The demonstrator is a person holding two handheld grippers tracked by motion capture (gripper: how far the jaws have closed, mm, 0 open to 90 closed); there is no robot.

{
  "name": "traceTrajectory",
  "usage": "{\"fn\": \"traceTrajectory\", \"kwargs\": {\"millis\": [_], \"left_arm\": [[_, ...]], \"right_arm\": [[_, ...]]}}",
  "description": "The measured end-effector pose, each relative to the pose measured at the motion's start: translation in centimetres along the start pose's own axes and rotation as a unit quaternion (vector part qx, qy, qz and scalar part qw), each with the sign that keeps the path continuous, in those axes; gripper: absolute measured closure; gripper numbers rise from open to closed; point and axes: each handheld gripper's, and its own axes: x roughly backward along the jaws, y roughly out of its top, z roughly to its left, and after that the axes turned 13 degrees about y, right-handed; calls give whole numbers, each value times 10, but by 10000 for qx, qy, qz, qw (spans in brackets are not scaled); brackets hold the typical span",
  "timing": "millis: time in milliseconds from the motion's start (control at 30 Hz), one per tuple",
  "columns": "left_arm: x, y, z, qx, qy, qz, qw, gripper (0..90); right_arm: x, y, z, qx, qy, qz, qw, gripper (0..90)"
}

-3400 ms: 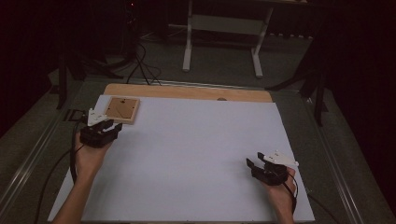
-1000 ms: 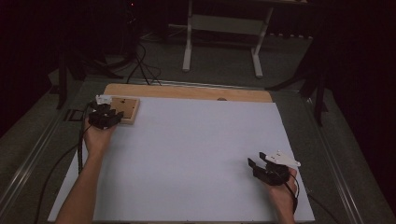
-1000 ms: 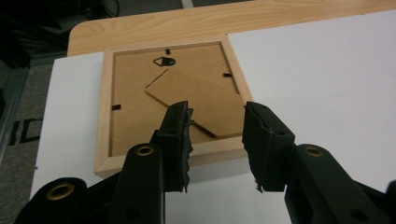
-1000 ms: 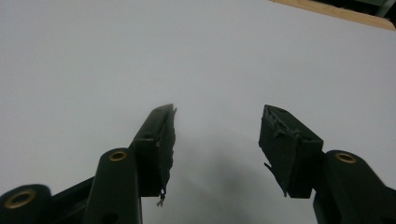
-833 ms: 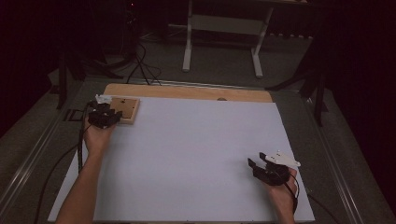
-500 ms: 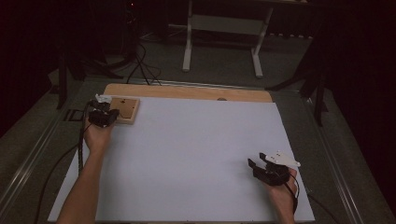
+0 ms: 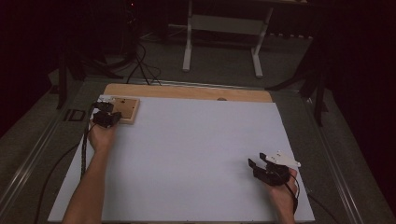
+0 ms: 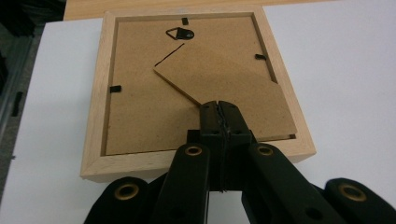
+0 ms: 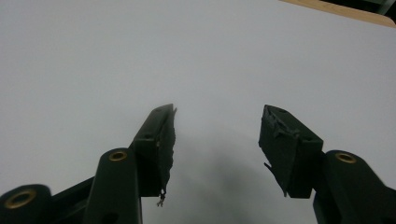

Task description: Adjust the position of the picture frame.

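Note:
A light wooden picture frame lies face down at the far left corner of the white sheet. In the left gripper view its brown backing shows a hanger, small clips and a fold-out stand flap. My left gripper has just been closing and is shut, its tips meeting over the near edge of that flap. I cannot tell whether the flap is pinched. From above, the left gripper sits at the frame's near left side. My right gripper rests open on the sheet at the near right, nothing between the jaws.
A strip of wooden tabletop shows beyond the white sheet. Dark floor, cables and a white stand's legs lie past the table. A cable trails along the left forearm.
The left hand moved away from me and up to the frame's near edge. The right hand has stayed where it was.

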Motion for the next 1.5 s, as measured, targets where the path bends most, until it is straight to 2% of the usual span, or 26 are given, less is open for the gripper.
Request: {"fn": "traceTrajectory", "kwargs": {"millis": [133,267,367,767,900,1333,1400,1500], "left_arm": [[-2,1,-2,39,-41,17,10000,897],[-1,1,-6,-90,54,20,9999,899],[-1,2,-7,-96,97,59,9999,900],[3,2,-11,-340,55,152,9993,900],[5,1,-14,-356,49,154,9992,900],[12,-3,-23,-451,-107,183,9988,900],[15,-5,-26,-554,-202,166,9981,900],[18,-8,-29,-523,-251,154,9982,900]], "right_arm": [[0,0,0,-4,2,16,10000,450],[0,0,1,21,2,23,10000,452],[0,0,2,27,10,11,10000,452],[0,0,2,36,12,15,10000,451],[1,1,2,45,12,10,10000,451],[0,1,4,77,23,32,10000,451],[0,1,3,70,21,28,10000,451],[-1,1,4,81,25,38,10000,452]]}}
